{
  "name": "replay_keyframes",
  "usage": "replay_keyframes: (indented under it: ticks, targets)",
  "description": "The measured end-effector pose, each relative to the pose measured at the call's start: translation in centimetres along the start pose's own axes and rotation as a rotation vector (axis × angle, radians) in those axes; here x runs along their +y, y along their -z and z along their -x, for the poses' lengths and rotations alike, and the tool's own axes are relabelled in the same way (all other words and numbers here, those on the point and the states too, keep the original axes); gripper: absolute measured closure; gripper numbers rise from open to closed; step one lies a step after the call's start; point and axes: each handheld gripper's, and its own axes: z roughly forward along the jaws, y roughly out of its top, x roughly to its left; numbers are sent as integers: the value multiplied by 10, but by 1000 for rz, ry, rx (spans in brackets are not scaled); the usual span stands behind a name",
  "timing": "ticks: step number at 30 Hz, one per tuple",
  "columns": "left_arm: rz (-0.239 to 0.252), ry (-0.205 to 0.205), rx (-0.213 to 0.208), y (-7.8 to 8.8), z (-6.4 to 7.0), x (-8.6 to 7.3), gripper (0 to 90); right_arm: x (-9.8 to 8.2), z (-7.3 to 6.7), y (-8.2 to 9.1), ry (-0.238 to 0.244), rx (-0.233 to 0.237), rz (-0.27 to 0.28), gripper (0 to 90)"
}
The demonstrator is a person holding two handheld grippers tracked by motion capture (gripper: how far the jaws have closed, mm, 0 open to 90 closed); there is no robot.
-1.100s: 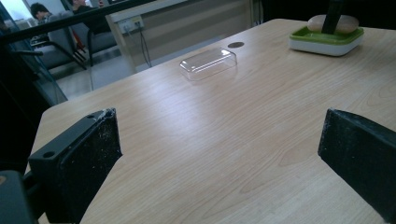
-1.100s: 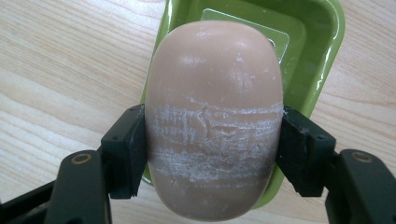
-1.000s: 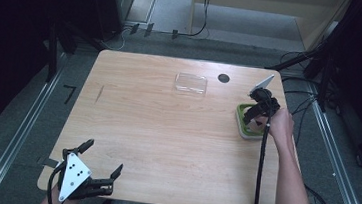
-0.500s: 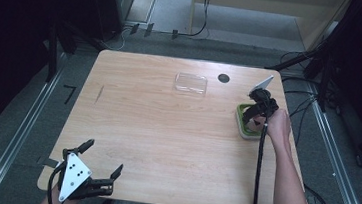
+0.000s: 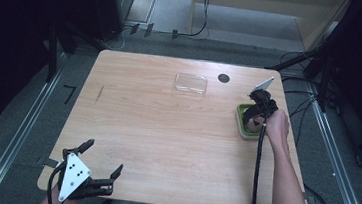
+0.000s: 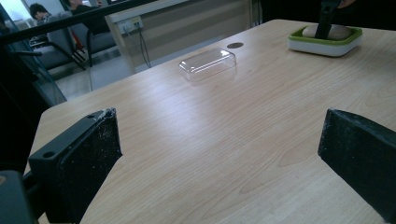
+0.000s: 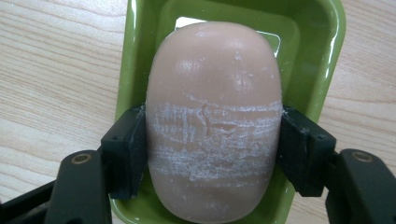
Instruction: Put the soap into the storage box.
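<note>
over the green dish (image 7: pixel 140 56), right claw (image 7: pixel 212 154) grips the soap (image 7: pixel 215 93).

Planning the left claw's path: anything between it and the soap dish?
High view: bare wood between left claw and soap dish; the clear lid lies farther back, off that line.

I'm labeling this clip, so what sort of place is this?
Probably a lab or office workroom set up for recording: a bare wooden table between metal floor rails, cables trailing across the floor, and office chairs behind.
</note>
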Motion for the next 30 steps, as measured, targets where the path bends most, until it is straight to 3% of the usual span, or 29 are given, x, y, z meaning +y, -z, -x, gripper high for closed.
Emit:
replay_keyframes:
  ticks: [24, 30]
  targets:
    - [0, -5, -7, -3, -1, -1, 0, 2, -2, -4, -27, -12, -18, 330]
    - [-1, -7, -5, -2, 0, 0, 0, 2, -4, 4, -24, -24, 4, 281]
